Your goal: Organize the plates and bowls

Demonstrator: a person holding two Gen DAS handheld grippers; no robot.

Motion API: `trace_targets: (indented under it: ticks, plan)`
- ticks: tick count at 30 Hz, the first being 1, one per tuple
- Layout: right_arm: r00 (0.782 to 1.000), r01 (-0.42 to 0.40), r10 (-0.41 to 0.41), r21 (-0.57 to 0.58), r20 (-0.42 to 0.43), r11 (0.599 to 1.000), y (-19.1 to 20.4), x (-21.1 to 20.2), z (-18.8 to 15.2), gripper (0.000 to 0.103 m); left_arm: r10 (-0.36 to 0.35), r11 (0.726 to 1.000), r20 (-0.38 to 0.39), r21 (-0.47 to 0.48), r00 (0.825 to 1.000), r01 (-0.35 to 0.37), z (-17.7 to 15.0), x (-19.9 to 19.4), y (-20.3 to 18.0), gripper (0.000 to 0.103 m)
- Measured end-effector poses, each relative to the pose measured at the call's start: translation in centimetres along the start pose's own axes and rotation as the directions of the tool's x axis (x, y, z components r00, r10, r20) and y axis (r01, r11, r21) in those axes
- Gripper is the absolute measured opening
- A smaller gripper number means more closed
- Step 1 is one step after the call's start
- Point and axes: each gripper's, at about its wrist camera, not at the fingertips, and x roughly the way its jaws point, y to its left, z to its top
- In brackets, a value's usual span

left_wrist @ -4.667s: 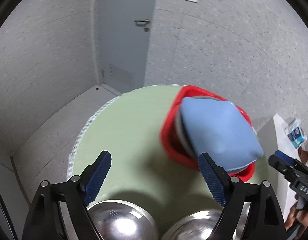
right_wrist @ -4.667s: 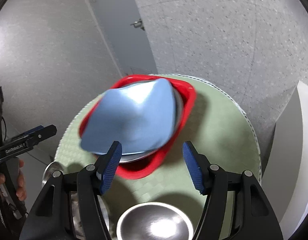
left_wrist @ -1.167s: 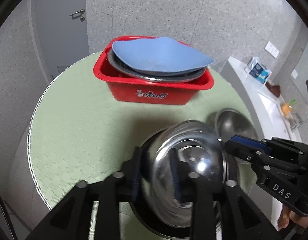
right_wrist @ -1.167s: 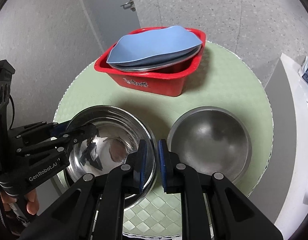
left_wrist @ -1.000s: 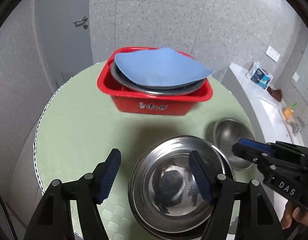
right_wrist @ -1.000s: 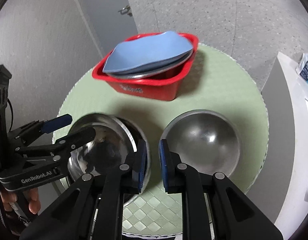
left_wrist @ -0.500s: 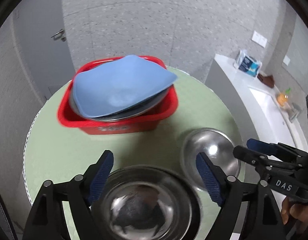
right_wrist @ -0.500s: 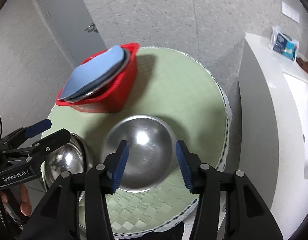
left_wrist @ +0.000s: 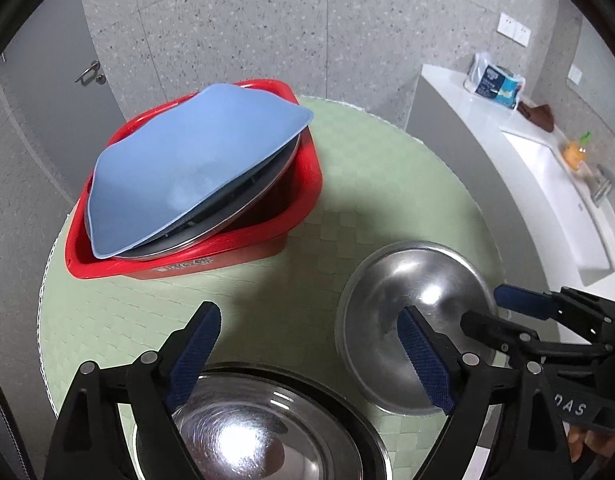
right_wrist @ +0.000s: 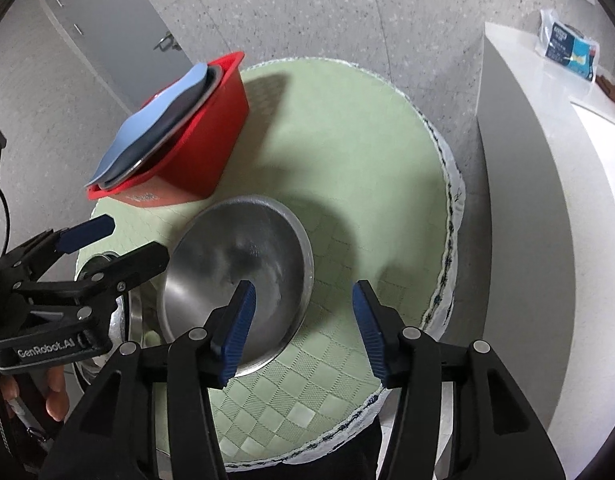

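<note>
A red basin [left_wrist: 195,252] at the back of the round table holds steel plates with a blue plate [left_wrist: 191,164] on top. A small steel bowl [left_wrist: 411,312] sits at the right, and a large steel bowl [left_wrist: 259,436] sits near the front edge. My left gripper [left_wrist: 311,348] hangs above the large bowl's far rim; its jaws are opening and hold nothing. My right gripper [right_wrist: 303,320] stands open over the small bowl [right_wrist: 235,264]. One of its fingers is over the bowl's inside and the other is outside the right rim, with neither pad pressing. The left gripper [right_wrist: 119,246] hides most of the large bowl [right_wrist: 125,312].
The green checked mat [right_wrist: 339,152] covers the table to its edge. A white counter [right_wrist: 547,168] with a sink stands close on the right and carries a blue packet [left_wrist: 493,82]. A grey door [left_wrist: 47,76] is behind the basin. A person's hand [right_wrist: 55,392] grips the left handle.
Both grippers were shut on the large bowl's rim and have let go, their jaws now apart. Both views have swung right, and the right gripper now hangs over the small bowl.
</note>
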Motion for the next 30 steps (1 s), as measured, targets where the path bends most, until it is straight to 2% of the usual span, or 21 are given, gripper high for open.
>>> trace_targets:
  ticks: [8,15,17,18,20,21,22,25,26,28,30]
  plan:
    - [0.999,-0.025,0.025,-0.002,-0.040,1.000,0.1,1.4,-0.1,0.052,0.018,1.000,-0.039,0.021,0.999,-0.017,1.1,2.2,-0.8,0.086]
    - [0.996,-0.050,0.050,0.011,-0.074,0.999,-0.1,2.6,0.1,0.052,0.005,1.000,-0.059,0.019,0.998,-0.003,1.9,3.8,-1.2,0.084]
    - [0.995,-0.067,0.067,0.007,-0.077,0.998,0.0,2.8,0.2,0.050,-0.012,1.000,-0.070,0.017,0.997,0.013,2.0,4.2,-1.1,0.077]
    - [0.994,-0.072,0.072,0.001,-0.079,0.997,0.1,2.8,0.2,0.046,-0.024,1.000,-0.078,0.018,0.997,0.025,2.0,4.5,-1.2,0.074]
    - [0.993,-0.084,0.083,-0.006,-0.085,0.996,0.3,2.9,0.2,0.035,-0.024,0.999,-0.092,0.031,0.995,0.027,2.2,5.1,-1.2,0.058]
    - [0.992,-0.090,0.089,-0.005,-0.087,0.996,0.2,3.1,0.2,0.028,-0.010,0.999,-0.091,0.047,0.996,0.014,2.3,5.3,-1.4,0.057]
    - [0.991,-0.096,0.096,-0.004,-0.092,0.995,0.2,3.2,0.2,0.025,-0.003,0.998,-0.089,0.057,0.996,0.008,2.3,5.3,-1.4,0.055]
    - [0.991,-0.098,0.098,-0.005,-0.089,0.995,0.2,3.3,0.2,0.022,-0.034,0.997,-0.097,0.067,0.995,0.041,2.5,5.7,-1.9,0.031]
    - [0.991,-0.099,0.098,-0.005,-0.089,0.995,0.3,3.3,0.2,0.021,-0.042,0.996,-0.104,0.072,0.994,0.050,2.5,6.0,-2.1,0.027]
    - [0.990,-0.111,0.110,-0.004,-0.083,0.994,0.3,3.3,0.2,0.016,-0.049,0.995,-0.104,0.081,0.993,0.058,2.5,6.1,-2.2,0.022]
    - [0.991,-0.107,0.106,-0.010,-0.078,0.994,0.5,3.1,0.3,0.015,-0.042,0.995,-0.100,0.085,0.994,0.050,2.6,6.1,-2.3,0.022]
